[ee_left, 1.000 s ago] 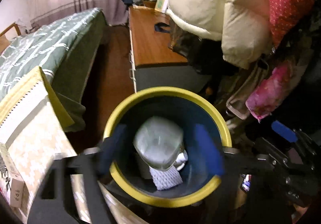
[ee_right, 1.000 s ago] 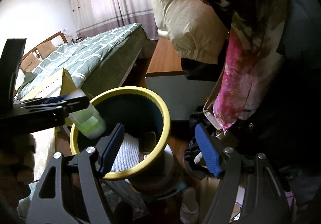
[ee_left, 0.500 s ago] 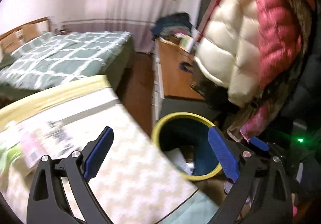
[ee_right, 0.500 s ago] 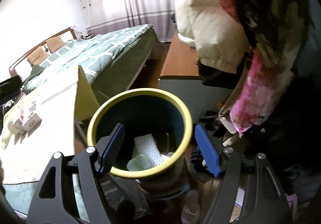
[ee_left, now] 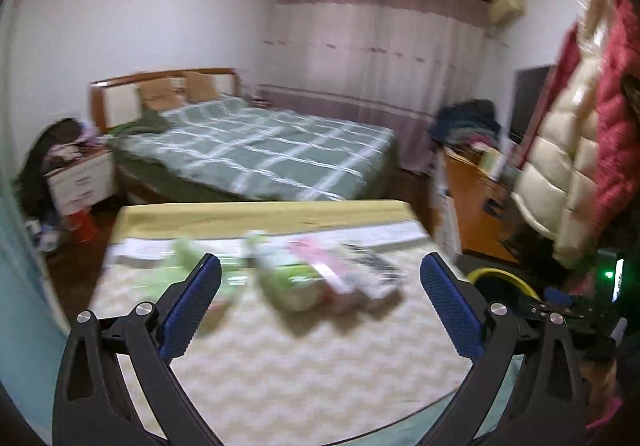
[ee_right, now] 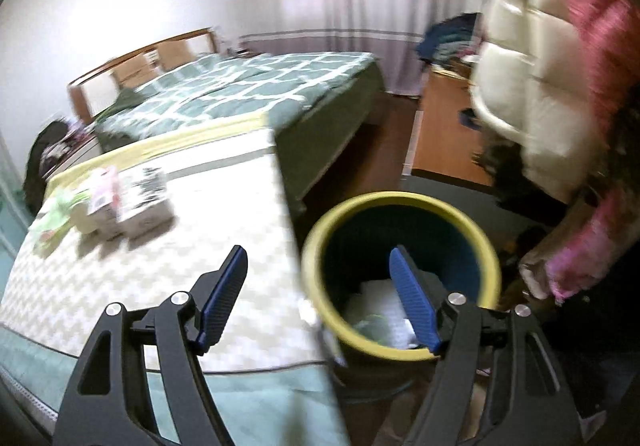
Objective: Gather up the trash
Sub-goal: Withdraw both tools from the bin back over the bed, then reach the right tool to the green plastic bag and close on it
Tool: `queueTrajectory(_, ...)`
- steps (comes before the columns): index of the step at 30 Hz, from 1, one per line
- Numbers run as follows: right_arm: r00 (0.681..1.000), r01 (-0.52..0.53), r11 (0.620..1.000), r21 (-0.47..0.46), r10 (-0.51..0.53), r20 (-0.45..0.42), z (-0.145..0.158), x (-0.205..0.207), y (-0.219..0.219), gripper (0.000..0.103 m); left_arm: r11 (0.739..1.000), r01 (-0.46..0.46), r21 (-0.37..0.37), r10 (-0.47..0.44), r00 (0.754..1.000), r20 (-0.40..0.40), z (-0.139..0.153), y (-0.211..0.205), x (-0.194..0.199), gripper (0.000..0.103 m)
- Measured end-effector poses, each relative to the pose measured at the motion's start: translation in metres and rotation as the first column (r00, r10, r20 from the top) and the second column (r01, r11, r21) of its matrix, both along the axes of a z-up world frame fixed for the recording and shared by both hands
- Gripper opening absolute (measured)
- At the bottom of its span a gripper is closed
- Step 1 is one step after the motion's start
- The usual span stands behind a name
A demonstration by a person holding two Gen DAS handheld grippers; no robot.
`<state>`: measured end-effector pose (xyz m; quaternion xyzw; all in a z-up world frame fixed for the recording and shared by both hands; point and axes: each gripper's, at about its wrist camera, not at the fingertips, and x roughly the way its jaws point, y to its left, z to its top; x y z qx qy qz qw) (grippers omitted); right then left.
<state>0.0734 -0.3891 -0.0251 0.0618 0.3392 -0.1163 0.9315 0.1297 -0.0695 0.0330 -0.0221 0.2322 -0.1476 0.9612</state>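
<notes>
My left gripper (ee_left: 320, 263) hangs over the cloth-covered table (ee_left: 300, 362), its jaws still opening and nothing between them. Ahead of it lies blurred trash: a green-and-white cup on its side (ee_left: 294, 280), a pink-and-white box (ee_left: 340, 272) and green wrappers (ee_left: 186, 260). The yellow-rimmed bin (ee_left: 502, 273) peeks in at the right. My right gripper (ee_right: 318, 251) is open and holds nothing. Its left finger is over the table edge (ee_right: 276, 246) and its right finger over the bin (ee_right: 400, 199), where white trash (ee_right: 380, 300) lies. The boxes (ee_right: 136, 198) sit at the table's far left.
A green-quilted bed (ee_left: 260, 154) stands behind the table. A wooden desk (ee_right: 444, 134) piled with clothes is to the right. Cream and pink coats (ee_right: 532, 86) hang over the bin. A white nightstand (ee_left: 80, 182) stands at the far left.
The left gripper let the cup fall into the bin, opened wider and swung left and up to face the table. The right gripper also turned left, so table and trash came into view.
</notes>
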Motion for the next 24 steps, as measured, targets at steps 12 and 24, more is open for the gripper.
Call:
queueTrajectory(12, 0.926, -0.376, 0.927, -0.010, 0.375, -0.046, 0.005, 0.084, 0.176, 0.070, 0.945, -0.327, 0.011, 0.328, 0.944, -0.033, -0.030, 0.166, -0.005, 0.098)
queueTrajectory(24, 0.786, -0.612, 0.791, -0.010, 0.607, -0.117, -0.007, 0.151, 0.327, 0.070, 0.909, -0.417, 0.021, 0.417, 0.908, -0.033, -0.042, 0.202, -0.007, 0.098)
